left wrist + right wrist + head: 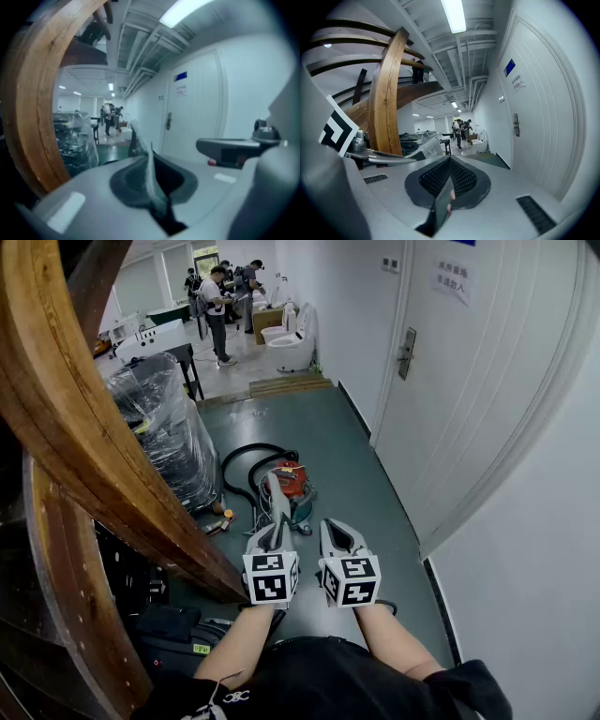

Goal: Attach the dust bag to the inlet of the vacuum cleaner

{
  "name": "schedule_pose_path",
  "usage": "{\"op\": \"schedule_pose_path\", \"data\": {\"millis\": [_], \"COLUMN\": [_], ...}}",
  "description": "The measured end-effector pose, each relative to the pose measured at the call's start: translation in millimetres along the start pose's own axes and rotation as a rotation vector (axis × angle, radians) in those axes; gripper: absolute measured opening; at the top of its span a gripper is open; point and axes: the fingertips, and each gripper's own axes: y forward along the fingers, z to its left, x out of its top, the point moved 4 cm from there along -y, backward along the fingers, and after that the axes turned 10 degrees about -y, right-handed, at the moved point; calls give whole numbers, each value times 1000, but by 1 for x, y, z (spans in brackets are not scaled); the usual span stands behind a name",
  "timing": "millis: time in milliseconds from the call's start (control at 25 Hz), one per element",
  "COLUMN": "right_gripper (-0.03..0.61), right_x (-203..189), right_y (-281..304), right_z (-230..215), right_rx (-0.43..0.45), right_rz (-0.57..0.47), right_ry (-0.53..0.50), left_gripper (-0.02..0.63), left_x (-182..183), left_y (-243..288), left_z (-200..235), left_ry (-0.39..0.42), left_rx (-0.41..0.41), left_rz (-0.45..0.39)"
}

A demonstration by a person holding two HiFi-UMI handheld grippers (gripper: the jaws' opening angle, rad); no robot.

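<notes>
Grey-green hallway floor [361, 451] runs past a white door [469, 381], and the vacuum cleaner [292, 486] sits on it ahead of the person. The left gripper [273, 532] pinches a thin grey sheet, likely the dust bag [140, 137], upright in the air, while the right gripper [330, 529] is pressed together on nothing. Attaching looks unstarted: the bag has yet to reach the inlet.

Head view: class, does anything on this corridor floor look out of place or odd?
Yes. A white toilet stands on the open corridor floor at the far end, by the wall, an odd place for one. Nearer, small items lie scattered beside the vacuum cleaner.
</notes>
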Motion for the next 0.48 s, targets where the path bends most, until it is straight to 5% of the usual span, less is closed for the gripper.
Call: {"op": "schedule_pose_path", "data": {"millis": [480], "right_gripper": [-3], "right_x": [-3], "right_y": [-5], "right_z": [-18], "right_rx": [7], "right_rz": [3], "right_ry": [16], "left_gripper": [20], "left_x": [-5], "left_y": [10], "left_z": [-16], "left_ry": [-16], "left_rx": [1], "left_rz": [23]}}
